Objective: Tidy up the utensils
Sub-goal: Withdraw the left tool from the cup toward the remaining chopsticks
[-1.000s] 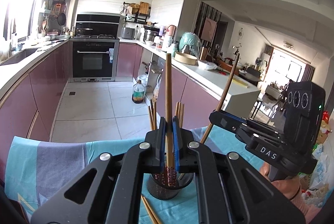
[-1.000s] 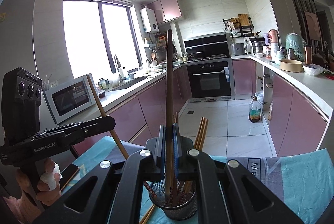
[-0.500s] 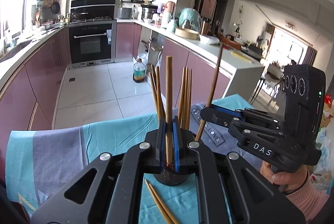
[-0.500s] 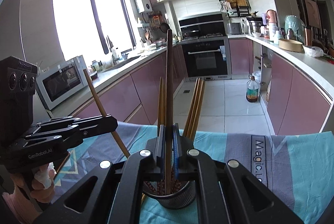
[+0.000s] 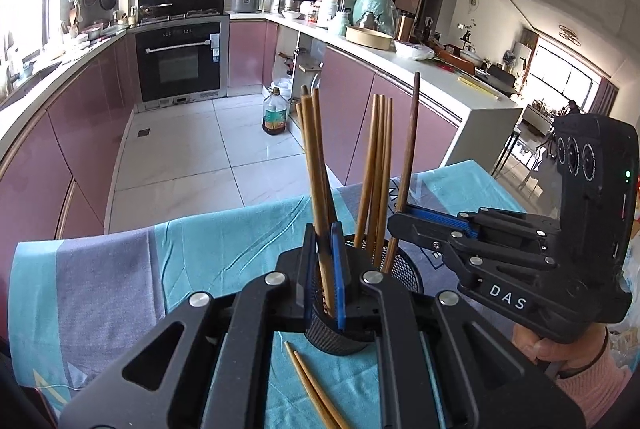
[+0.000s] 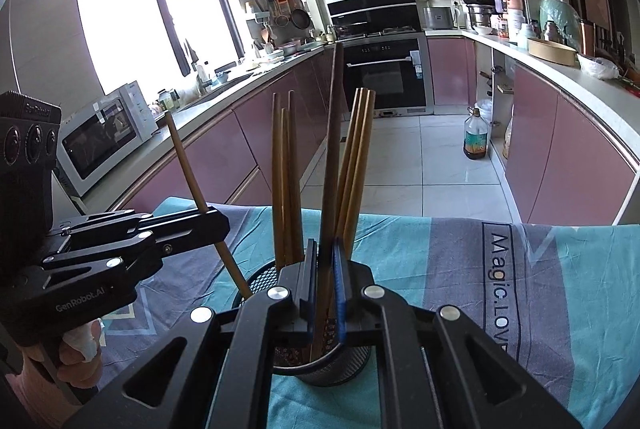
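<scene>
Now the left hand-held gripper [image 5: 326, 261] is nearly closed, its blue pads clamped on a light wooden chopstick [image 5: 316, 181] whose lower end dips into the black mesh holder [image 5: 404, 269] on the blue-cloth bench [image 5: 120, 269]. Likewise the right hand-held gripper [image 6: 325, 281] is almost shut on a darker chopstick [image 6: 334, 157] standing in the same holder among several others. Two loose chopsticks [image 5: 316, 389] lie on the cloth just beside the holder.
</scene>
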Demonstrator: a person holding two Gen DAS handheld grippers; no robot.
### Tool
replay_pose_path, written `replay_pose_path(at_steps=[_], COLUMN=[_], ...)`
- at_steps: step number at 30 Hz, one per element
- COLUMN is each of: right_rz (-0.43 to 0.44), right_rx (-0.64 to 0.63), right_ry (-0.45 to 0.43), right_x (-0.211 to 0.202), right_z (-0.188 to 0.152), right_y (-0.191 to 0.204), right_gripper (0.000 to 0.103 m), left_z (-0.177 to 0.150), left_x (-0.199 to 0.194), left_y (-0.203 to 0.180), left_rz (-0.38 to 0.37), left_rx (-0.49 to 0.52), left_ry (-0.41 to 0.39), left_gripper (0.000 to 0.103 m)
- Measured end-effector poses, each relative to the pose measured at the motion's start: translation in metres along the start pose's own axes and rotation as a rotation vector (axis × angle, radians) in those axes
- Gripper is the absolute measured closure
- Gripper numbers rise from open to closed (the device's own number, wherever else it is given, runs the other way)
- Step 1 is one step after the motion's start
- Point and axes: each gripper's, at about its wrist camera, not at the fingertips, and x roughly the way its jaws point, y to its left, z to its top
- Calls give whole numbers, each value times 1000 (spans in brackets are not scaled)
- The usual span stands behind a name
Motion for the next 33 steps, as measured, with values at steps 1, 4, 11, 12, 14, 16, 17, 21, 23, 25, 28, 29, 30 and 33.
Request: replay_pose_path(at_steps=[1, 4, 11, 12, 14, 16, 17, 21, 23, 25, 28, 29, 30, 33], right_rz=[-1, 0, 11, 15, 23, 34, 45, 90, 111, 142, 177, 193, 200, 203], right_rx=[2, 11, 18, 18, 18, 16, 16, 3, -11, -42, -77, -84, -86, -97], right_ry=[1, 5, -5, -10, -18, -30, -36, -64, -76, -86, -75, -56, -39, 29], right_x=[1, 4, 0, -2, -6, -11, -14, -30, -37, -47, -53, -52, -50, -38], right_z=[0, 0, -4, -4, -6, -8, -9, -15, -18, -25, -35, -42, -46, -66], right_y=[0, -1, -3, -3, -2, 0, 1, 9, 13, 22, 33, 37, 38, 43], right_gripper=[95, 95, 85, 83, 77, 72, 71, 63, 60, 58, 53, 52, 52, 52], left_z=[0, 1, -5, -8, -11, -17, -19, -31, -39, -47, -62, -69, -76, -94], left_x=[3, 11, 15, 13, 10, 5, 1, -19, -28, -36, -43, -45, -45, -44], left_y=[1, 6, 16, 17, 20, 20, 20, 21, 22, 24, 26, 27, 30, 36], left_rz=[-2, -4, -3, 3, 13, 28, 35, 68, 73, 85, 119, 122, 120, 138], left_rx=[-10, -28, -60, -64, -66, -71, -71, -63, -54, -50, -44, -47, -56, -71], left_ry=[4, 14, 14, 10, -3, -20, -32, -81, -96, -101, -89, -84, -71, -38], left_gripper=[95, 94, 89, 87, 82, 72, 70, 49, 47, 42, 40, 39, 38, 38])
